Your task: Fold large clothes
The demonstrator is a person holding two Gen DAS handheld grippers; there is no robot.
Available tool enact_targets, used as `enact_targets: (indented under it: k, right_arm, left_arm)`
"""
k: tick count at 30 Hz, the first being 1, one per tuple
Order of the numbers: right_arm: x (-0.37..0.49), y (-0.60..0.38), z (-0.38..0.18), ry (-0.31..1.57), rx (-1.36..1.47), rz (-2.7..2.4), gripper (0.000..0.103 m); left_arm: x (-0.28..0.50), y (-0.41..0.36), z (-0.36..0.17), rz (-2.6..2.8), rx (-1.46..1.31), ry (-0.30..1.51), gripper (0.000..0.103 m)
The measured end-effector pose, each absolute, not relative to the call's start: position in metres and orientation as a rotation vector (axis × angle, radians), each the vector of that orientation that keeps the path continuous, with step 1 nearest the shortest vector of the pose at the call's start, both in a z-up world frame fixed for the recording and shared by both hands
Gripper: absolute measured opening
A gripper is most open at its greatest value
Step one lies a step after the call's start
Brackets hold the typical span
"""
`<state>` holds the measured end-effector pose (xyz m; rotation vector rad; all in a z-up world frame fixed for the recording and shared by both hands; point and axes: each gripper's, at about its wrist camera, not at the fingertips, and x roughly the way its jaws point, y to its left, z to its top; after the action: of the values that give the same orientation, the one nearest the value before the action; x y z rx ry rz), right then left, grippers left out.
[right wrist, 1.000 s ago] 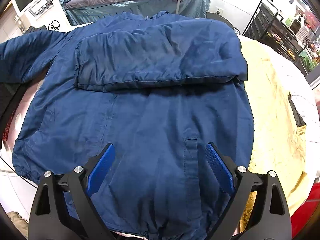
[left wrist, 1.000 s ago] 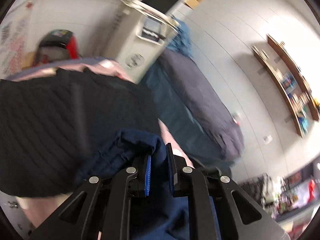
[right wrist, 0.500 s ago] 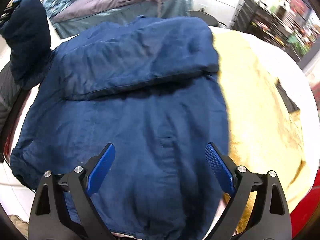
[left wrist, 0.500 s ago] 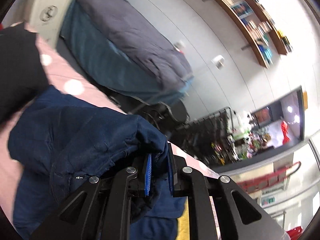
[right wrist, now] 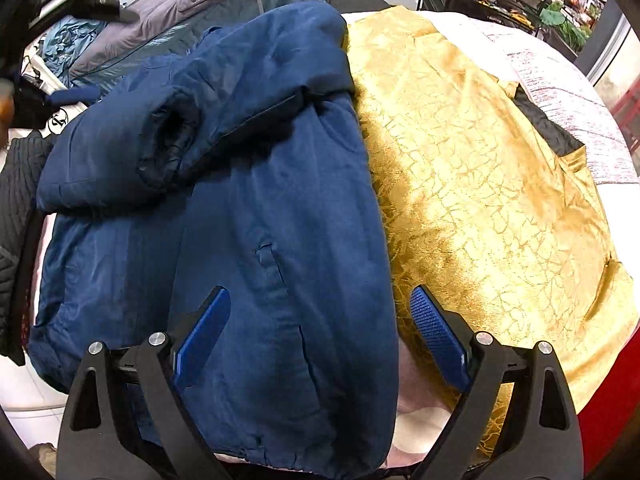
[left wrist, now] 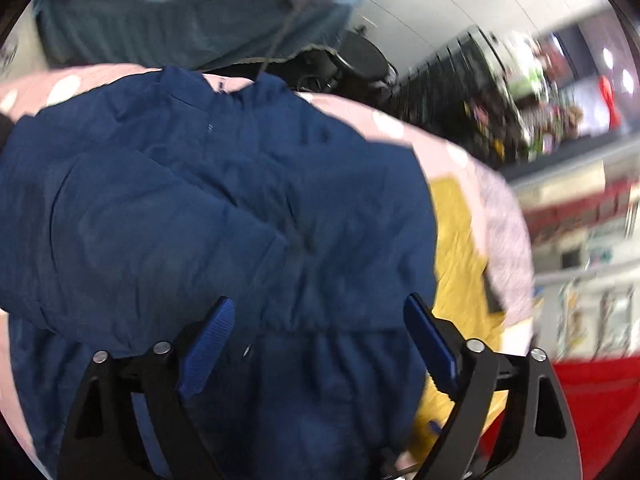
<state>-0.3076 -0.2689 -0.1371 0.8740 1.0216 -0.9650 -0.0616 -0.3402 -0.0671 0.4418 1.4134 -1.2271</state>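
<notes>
Navy jacket lay on the bed beside a gold cloth, both sleeves folded across its chest. Only the right-wrist view showed the near sleeve's open cuff and a pocket flap. Only the left-wrist view showed the pink dotted cover. Left gripper, jaws just opened, hung empty above the fabric; right gripper likewise stood wide, holding nothing.
</notes>
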Motion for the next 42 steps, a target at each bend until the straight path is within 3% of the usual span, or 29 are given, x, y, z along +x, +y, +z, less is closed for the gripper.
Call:
enact_targets:
  k: [3, 8, 15, 19, 30, 31, 32, 35, 38, 42]
  right_arm:
    - [-0.302, -0.271, -0.143, 1.028, 0.899, -0.945, 0.09]
    - [-0.29, -0.276, -0.148, 1.031, 0.928, -0.915, 0.09]
    - [-0.261, -0.29, -0.146, 1.007, 0.936, -0.848, 0.09]
    - [-0.229, -0.296, -0.143, 1.003, 0.92, -0.761, 0.09]
    - [-0.12, -0.331, -0.152, 0.968, 0.906, -0.604, 0.09]
    - [-0.111, -0.331, -0.155, 0.978, 0.899, -0.587, 0.087]
    - [-0.106, -0.332, -0.157, 0.991, 0.894, -0.572, 0.075]
    - [-0.092, -0.327, -0.157, 1.037, 0.838, -0.564, 0.027]
    - [-0.098, -0.326, -0.14, 1.002, 0.731, -0.622, 0.016]
    - [-0.108, -0.331, -0.109, 0.973, 0.536, -0.739, 0.013]
  left_arm:
    - [-0.078, -0.328, -0.078, -1.299, 0.531, 1.425, 0.093]
    - [-0.082, -0.299, -0.078, -1.341, 0.571, 1.382, 0.095]
    - [-0.028, -0.218, -0.1, -1.058, 0.595, 1.269, 0.096]
    - [0.01, -0.149, -0.129, -0.888, 0.627, 1.302, 0.096]
    - [0.079, -0.011, -0.142, -0.596, 0.356, 1.414, 0.096]
    - [0.08, -0.005, -0.14, -0.592, 0.347, 1.412, 0.096]
    - [0.082, 0.0, -0.139, -0.59, 0.339, 1.412, 0.096]
    - [0.089, 0.016, -0.135, -0.568, 0.305, 1.411, 0.096]
    - [0.098, 0.034, -0.133, -0.53, 0.26, 1.414, 0.096]
    - [0.112, 0.053, -0.133, -0.463, 0.21, 1.428, 0.096]
